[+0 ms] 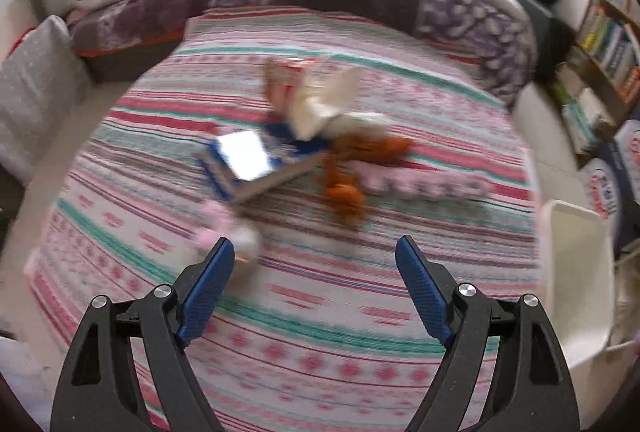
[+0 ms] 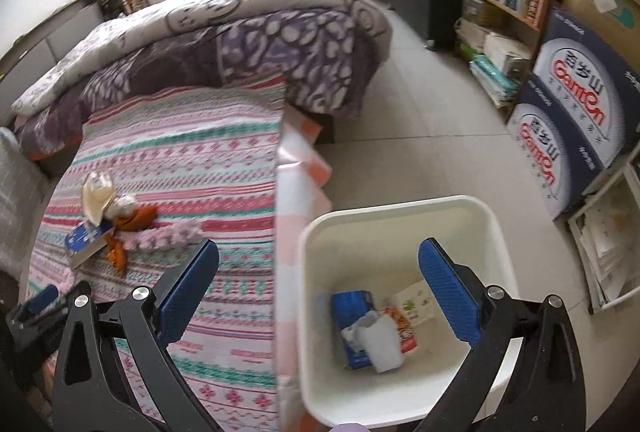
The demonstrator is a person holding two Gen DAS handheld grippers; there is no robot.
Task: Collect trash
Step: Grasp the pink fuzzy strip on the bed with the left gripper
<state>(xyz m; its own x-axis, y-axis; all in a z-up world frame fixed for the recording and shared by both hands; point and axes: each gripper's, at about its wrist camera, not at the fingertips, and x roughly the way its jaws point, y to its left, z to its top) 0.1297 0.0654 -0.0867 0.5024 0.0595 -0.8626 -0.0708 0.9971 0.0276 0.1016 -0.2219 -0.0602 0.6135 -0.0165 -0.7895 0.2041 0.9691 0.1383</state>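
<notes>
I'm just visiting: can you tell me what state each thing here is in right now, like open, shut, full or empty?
Left hand-held gripper: open, holding nothing.
Right hand-held gripper: open, holding nothing.
White bin: on the floor beside the bed, partly filled with wrappers.
Quilt: folded back at the bed's far end.
Pile of items: lying on the striped bedsheet.

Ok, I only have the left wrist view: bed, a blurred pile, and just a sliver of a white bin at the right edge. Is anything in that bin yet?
Observer: Yes. The white bin holds a blue packet, a white crumpled piece and a red-printed wrapper.
Operator: Where does the bin stand?
Observer: On the tiled floor, right beside the bed's edge.
Operator: And the right gripper?
Observer: The right gripper is open and empty, with its right finger over the bin.
Operator: Can you see my gripper?
Observer: Only part of the left gripper, at the lower left over the bed.
</notes>
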